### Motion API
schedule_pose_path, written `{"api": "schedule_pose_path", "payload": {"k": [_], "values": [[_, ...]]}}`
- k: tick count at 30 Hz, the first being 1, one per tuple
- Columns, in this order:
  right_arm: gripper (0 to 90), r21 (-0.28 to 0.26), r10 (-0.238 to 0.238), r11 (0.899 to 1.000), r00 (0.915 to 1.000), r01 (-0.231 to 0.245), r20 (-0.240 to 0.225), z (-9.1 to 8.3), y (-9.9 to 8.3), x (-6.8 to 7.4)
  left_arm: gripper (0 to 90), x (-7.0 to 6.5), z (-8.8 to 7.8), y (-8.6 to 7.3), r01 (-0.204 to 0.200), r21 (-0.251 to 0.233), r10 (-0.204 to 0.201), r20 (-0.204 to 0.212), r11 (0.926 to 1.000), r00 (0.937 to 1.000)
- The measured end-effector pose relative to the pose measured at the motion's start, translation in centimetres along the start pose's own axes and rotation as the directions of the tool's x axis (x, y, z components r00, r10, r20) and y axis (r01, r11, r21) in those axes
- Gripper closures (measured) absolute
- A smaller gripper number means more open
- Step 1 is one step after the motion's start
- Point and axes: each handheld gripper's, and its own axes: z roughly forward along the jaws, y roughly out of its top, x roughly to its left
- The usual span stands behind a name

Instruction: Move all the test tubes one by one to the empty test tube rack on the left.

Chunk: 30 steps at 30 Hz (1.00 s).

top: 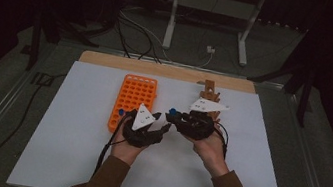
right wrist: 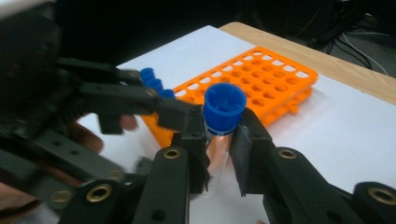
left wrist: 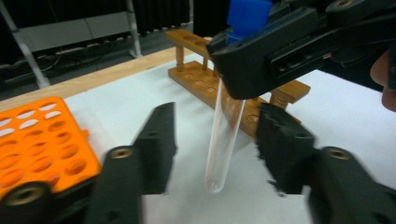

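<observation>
Test tube [right wrist: 219, 140], blue-capped and unlabelled, is clamped in right gripper [right wrist: 219, 154].

One clear test tube [left wrist: 223, 140] with one blue cap [right wrist: 224, 108]. Two tube racks: one orange plastic rack [top: 133, 101] and one wooden rack [left wrist: 224, 79]. Three further blue caps [right wrist: 154, 84] stand in a row at the orange rack's end. Two grippers: left gripper [top: 161, 127] and right gripper [top: 171, 116].
</observation>
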Motion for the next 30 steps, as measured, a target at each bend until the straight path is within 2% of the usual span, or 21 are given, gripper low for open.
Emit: {"api": "schedule_pose_path", "payload": {"k": [5, 8, 12, 18, 21, 24, 28, 30], "values": [[77.1, 0.0, 0.019, 1.0, 0.9995, -0.019, -0.026, 0.2, 0.0, 0.0, 66.2, 0.2, 0.1, 0.0, 0.009, -0.006, -0.009, 0.014, 0.9999, 0.9999], [77.1, 0.002, 0.028, 1.0, 0.9991, -0.028, -0.033, 0.3, -0.1, 0.0, 74.4, 0.1, 0.1, -0.1, -0.014, -0.005, 0.014, 0.029, 0.9999, 0.9995], [75.2, 0.006, 0.044, 0.999, 0.9985, -0.044, -0.032, 0.5, -0.2, -0.3, 77.8, 0.1, 0.3, -0.2, -0.018, 0.006, 0.018, 0.032, 0.9998, 0.9993], [53.9, -0.019, 0.072, 0.997, 0.9968, -0.073, -0.034, 0.2, -0.3, -1.0, 78.1, 0.3, 0.3, -0.3, -0.01, 0.018, 0.01, 0.022, 0.9998, 0.9997], [39.9, -0.035, 0.057, 0.998, 0.9984, -0.057, -0.001, -0.2, -0.4, -1.3, 78.1, 0.7, 0.2, -0.4, 0.009, 0.016, -0.009, 0.02, 0.9998, 0.9998], [28.0, -0.045, 0.06, 0.997, 0.9981, -0.06, 0.013, -0.6, -0.6, -1.7, 78.1, 1.0, 0.1, -0.6, 0.028, 0.013, -0.028, 0.016, 0.9995, 0.9995], [17.1, -0.053, 0.053, 0.997, 0.9981, -0.051, 0.031, -1.2, -1.0, -2.2, 78.1, 1.2, 0.0, -0.8, 0.041, 0.015, -0.041, 0.014, 0.9991, 0.9991], [15.1, -0.058, 0.056, 0.997, 0.9974, -0.054, 0.044, -1.5, -1.2, -2.5, 78.2, 1.2, -0.1, -0.8, 0.039, 0.015, -0.04, 0.016, 0.9991, 0.9991]]}}
